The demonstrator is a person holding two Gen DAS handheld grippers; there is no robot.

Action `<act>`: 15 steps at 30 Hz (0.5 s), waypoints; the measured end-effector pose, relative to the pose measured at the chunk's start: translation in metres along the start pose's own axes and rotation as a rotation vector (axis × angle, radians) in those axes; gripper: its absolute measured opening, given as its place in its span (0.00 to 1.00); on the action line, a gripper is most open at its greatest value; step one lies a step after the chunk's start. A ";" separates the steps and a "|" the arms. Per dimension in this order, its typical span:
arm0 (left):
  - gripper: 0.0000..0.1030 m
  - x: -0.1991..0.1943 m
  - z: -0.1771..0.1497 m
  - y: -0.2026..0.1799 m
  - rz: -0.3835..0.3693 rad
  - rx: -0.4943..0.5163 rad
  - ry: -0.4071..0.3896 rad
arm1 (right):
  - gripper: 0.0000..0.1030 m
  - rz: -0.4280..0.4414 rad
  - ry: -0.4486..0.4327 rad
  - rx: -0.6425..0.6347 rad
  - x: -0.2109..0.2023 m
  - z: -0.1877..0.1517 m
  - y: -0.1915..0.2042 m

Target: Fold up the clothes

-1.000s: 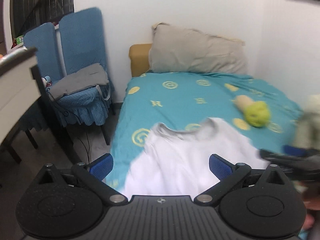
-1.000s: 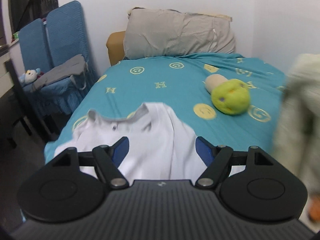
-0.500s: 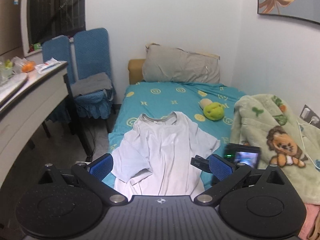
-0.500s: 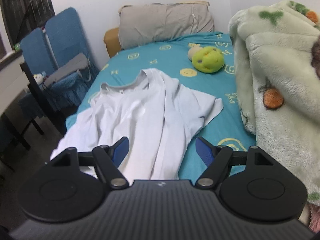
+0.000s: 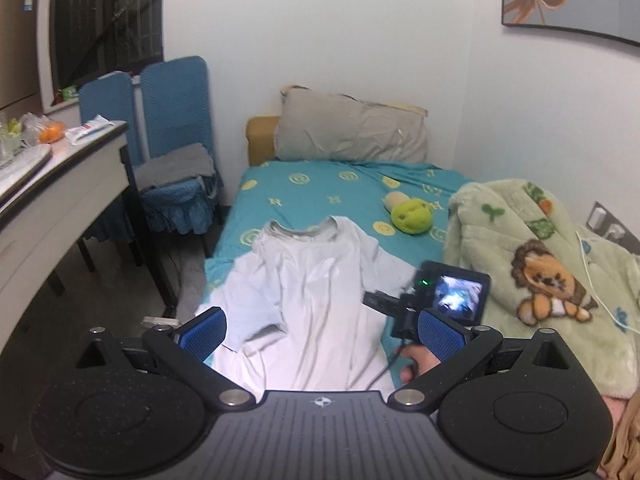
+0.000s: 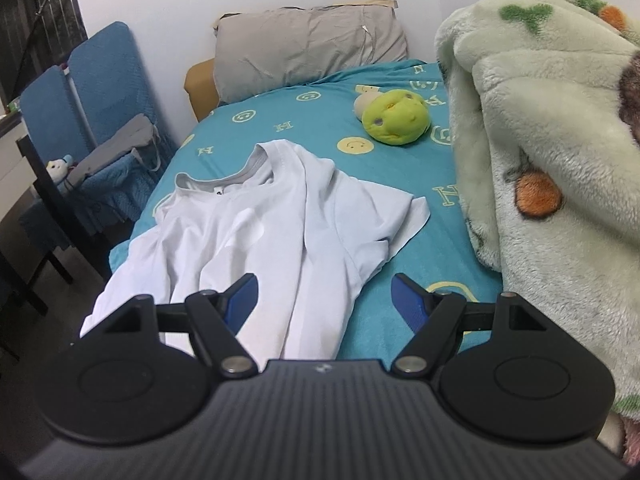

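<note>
1. The white short-sleeved cotton T-shirt with a grey collar (image 6: 256,232) lies spread on the teal bedsheet printed with yellow smiley faces and letters (image 6: 320,128). Its collar points toward the grey pillow (image 6: 308,48), and its left side and hem hang over the bed's edge.
2. The shirt is rumpled, not flat: a long ridge runs down the middle and the sleeve nearer the fleece is partly tucked under. No clean fold is visible, so by my reading the folding proper has not started.
3. The left gripper (image 5: 322,330) hangs above the shirt's lower half with its blue-padded jaws spread wide and nothing between them.
4. The right gripper (image 6: 324,300) hovers over the shirt's hem, likewise spread wide and empty. It also shows in the left view, with its small camera screen lit.
5. Nearby are a round green plush toy (image 6: 396,118) beyond the shirt and a pale green fleece blanket with a lion print (image 5: 540,272) heaped along the right side, both apart from the shirt.
6. Likely still to do: smooth the shirt, turn in the sleeves and sides, then fold the hem toward the collar.
</note>
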State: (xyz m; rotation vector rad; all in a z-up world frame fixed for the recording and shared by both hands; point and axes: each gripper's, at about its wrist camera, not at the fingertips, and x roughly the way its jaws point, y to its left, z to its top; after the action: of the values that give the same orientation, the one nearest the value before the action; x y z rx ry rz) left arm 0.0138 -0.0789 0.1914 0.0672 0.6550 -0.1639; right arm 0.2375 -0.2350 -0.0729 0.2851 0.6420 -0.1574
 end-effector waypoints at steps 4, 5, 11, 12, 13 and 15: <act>1.00 0.006 -0.003 0.002 -0.029 -0.023 0.012 | 0.73 -0.002 0.008 -0.010 0.003 -0.002 0.003; 1.00 0.008 -0.004 0.003 -0.034 -0.032 0.012 | 0.73 -0.003 0.010 -0.011 0.003 -0.002 0.003; 1.00 0.030 -0.007 0.013 -0.043 -0.085 0.007 | 0.73 -0.004 0.021 -0.015 0.006 -0.004 0.004; 1.00 0.039 -0.009 0.018 -0.035 -0.079 -0.002 | 0.73 -0.005 0.023 -0.016 0.006 -0.005 0.004; 1.00 0.050 -0.011 0.024 -0.028 -0.067 -0.011 | 0.73 -0.006 0.025 -0.016 0.006 -0.005 0.004; 1.00 0.083 -0.018 0.043 -0.023 -0.039 -0.032 | 0.73 -0.009 0.028 -0.013 0.007 -0.006 0.003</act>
State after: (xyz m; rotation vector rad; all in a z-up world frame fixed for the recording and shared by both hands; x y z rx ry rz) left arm 0.0751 -0.0457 0.1274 0.0196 0.6273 -0.1738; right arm 0.2404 -0.2311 -0.0811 0.2724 0.6715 -0.1585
